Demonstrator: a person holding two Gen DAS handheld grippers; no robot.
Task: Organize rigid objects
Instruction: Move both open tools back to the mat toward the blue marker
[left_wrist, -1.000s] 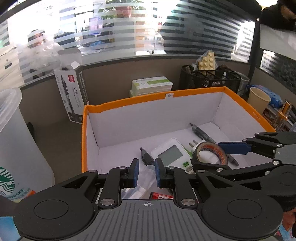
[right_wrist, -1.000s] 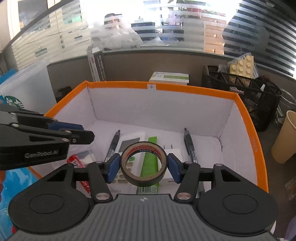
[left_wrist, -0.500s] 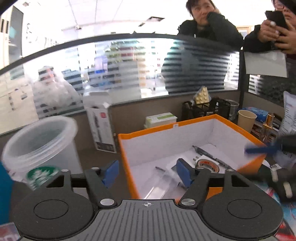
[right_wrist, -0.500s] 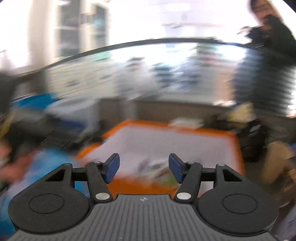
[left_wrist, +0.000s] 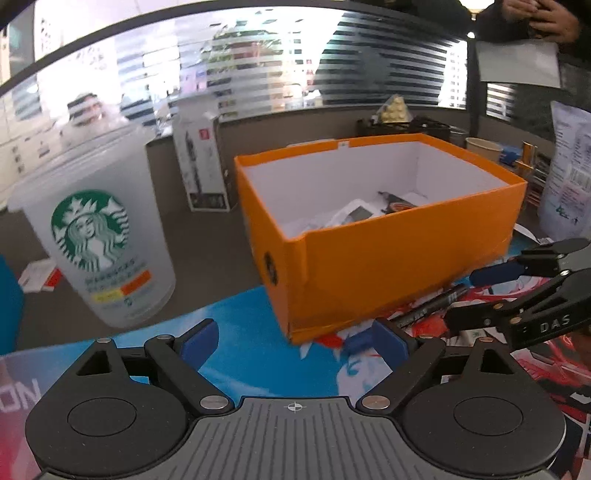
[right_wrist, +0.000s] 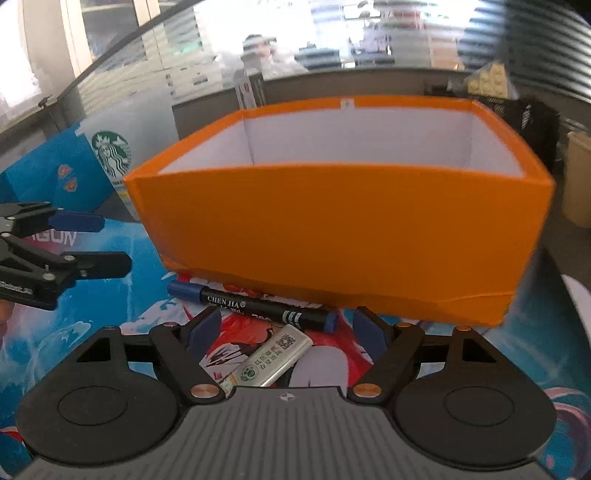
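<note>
Our right tool (right_wrist: 286, 326), spread and empty, hovers over the black blue-capped marker (right_wrist: 255, 304); we should centre it before pinching. Our left tool (left_wrist: 295, 341) is spread too.

Black marker (right_wrist: 255, 308) beside orange box (right_wrist: 343, 236)

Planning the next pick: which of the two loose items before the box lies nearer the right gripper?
The silver pack, between the open right gripper fingers; the marker lies beyond, against the orange box.
</note>
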